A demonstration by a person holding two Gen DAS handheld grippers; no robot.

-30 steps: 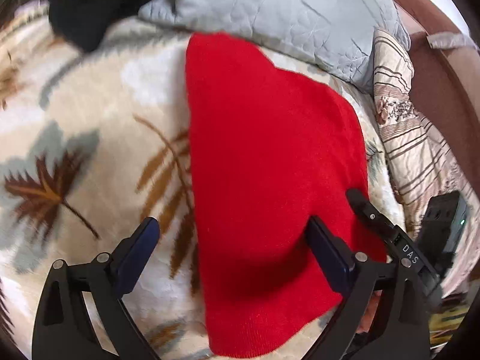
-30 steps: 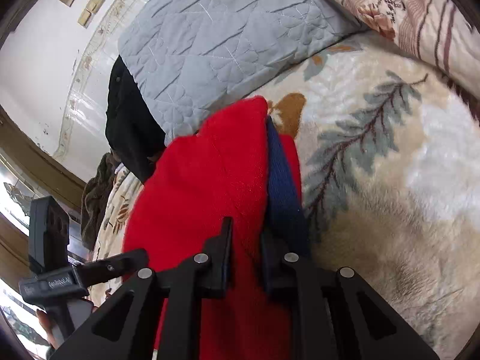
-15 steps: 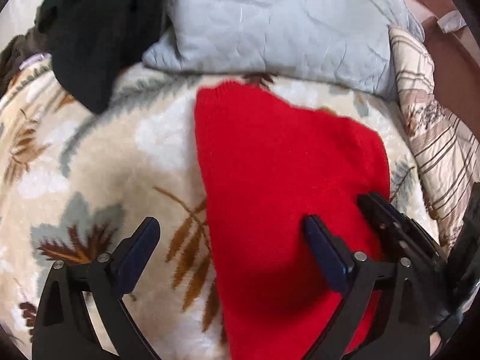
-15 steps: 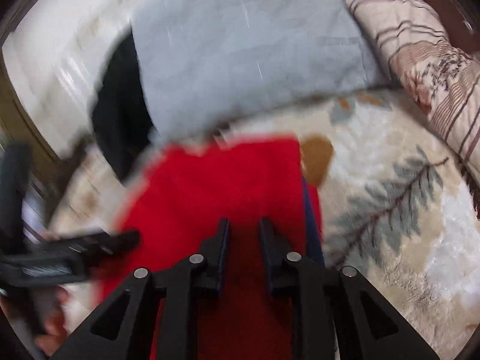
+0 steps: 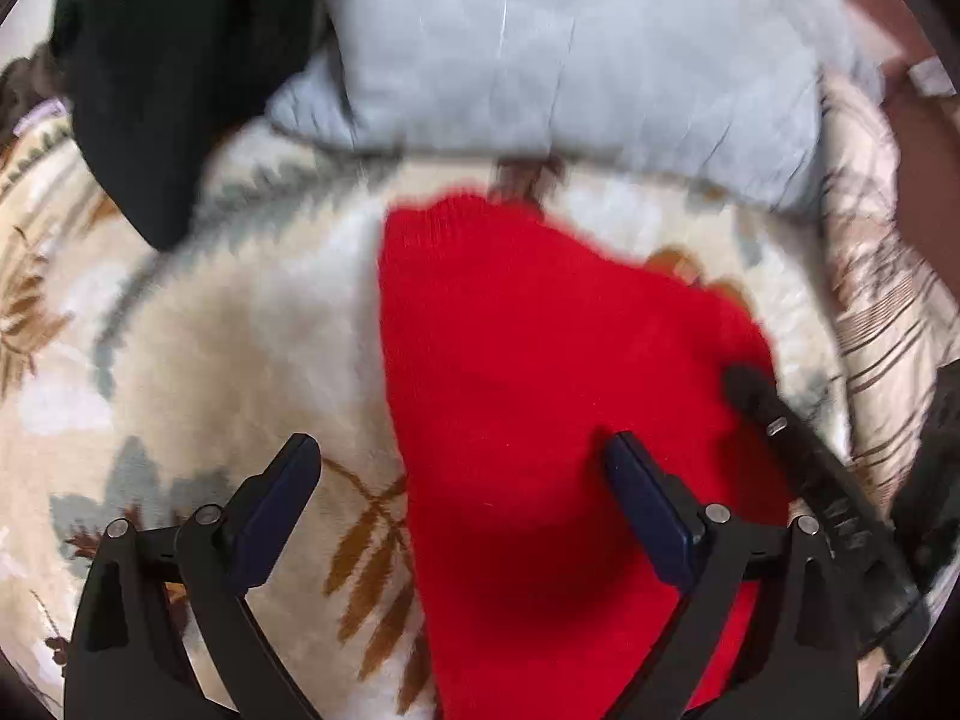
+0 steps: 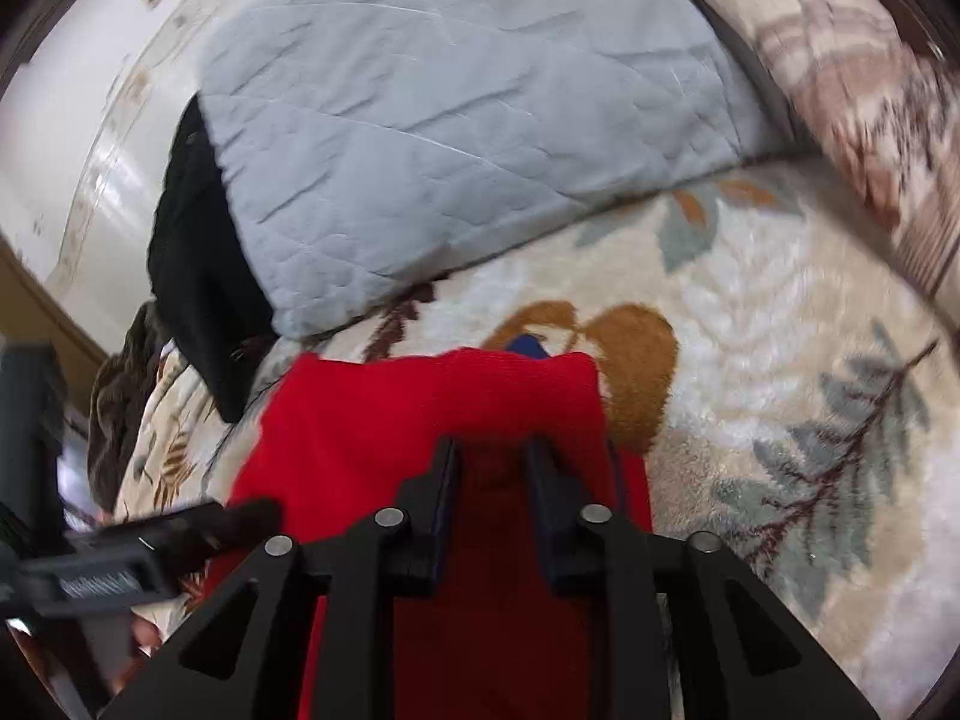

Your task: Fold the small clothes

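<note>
Red knit garment [image 5: 540, 396] lies flat on a cream blanket with a leaf print [image 5: 198, 360], which covers a bed. Going left to right in the left wrist view: a black piece of clothing [image 5: 162, 72] sits at the far left edge of the blanket, a grey quilted pillow [image 5: 570, 48] lies beyond the garment, and a striped pillow [image 5: 870, 276] stands at the right. The left claw [image 5: 462, 492] is spread wide and grips nothing; one finger hangs over the bare blanket, the other over the red knit. To its right, the dark tip of the right claw [image 5: 756, 390] meets the garment's right edge.

In the right wrist view, the left claw [image 6: 246, 519] shows at the far left, its tip at the garment's left edge. The garment [image 6: 420, 408] fills the lower middle, with a bit of blue fabric [image 6: 528, 345] peeking out at its far edge. The right claw [image 6: 492, 468] has its fingers drawn near each other with red fabric between them; blur leaves it unclear whether they pinch it. The grey pillow [image 6: 468, 120] lies beyond, and the blanket [image 6: 780, 390] stretches to the right.
</note>
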